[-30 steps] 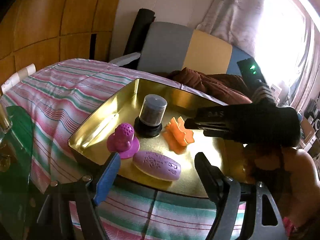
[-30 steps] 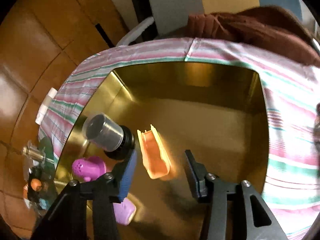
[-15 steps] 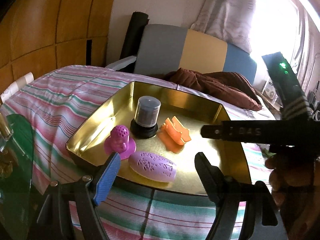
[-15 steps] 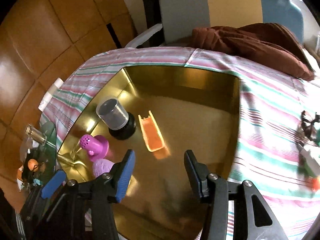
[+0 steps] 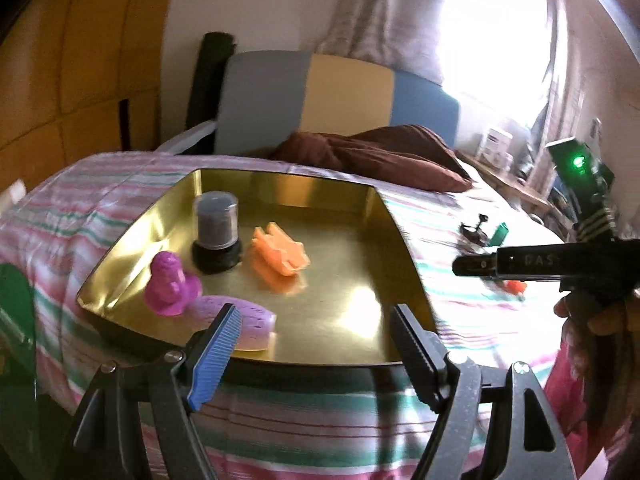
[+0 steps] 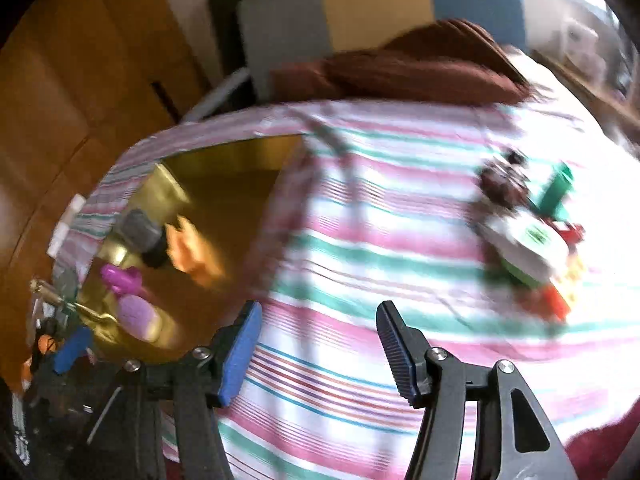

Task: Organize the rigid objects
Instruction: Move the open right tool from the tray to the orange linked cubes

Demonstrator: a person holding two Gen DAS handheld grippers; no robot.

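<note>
Now the right gripper (image 6: 318, 344), empty with jaws opening, hangs over the cloth (image 6: 360, 248) between tray (image 6: 224, 160) and the pile (image 6: 528, 236), likely fetching another piece, needing a centred reach, while the left gripper (image 5: 316, 340) waits wide, empty

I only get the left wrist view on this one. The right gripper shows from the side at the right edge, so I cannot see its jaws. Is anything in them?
Observer: No. In the right wrist view the right gripper has only striped tablecloth between its fingers, and its jaws are opening.
Operator: What lies ahead of it? I only make out small blurred bits right of the tray.
Observer: A loose cluster on the cloth: a white piece with a green label in the middle, blurred.
Operator: Anything else in that cluster?
Observer: A green block at its far side and an orange-red piece nearest the gripper.
</note>
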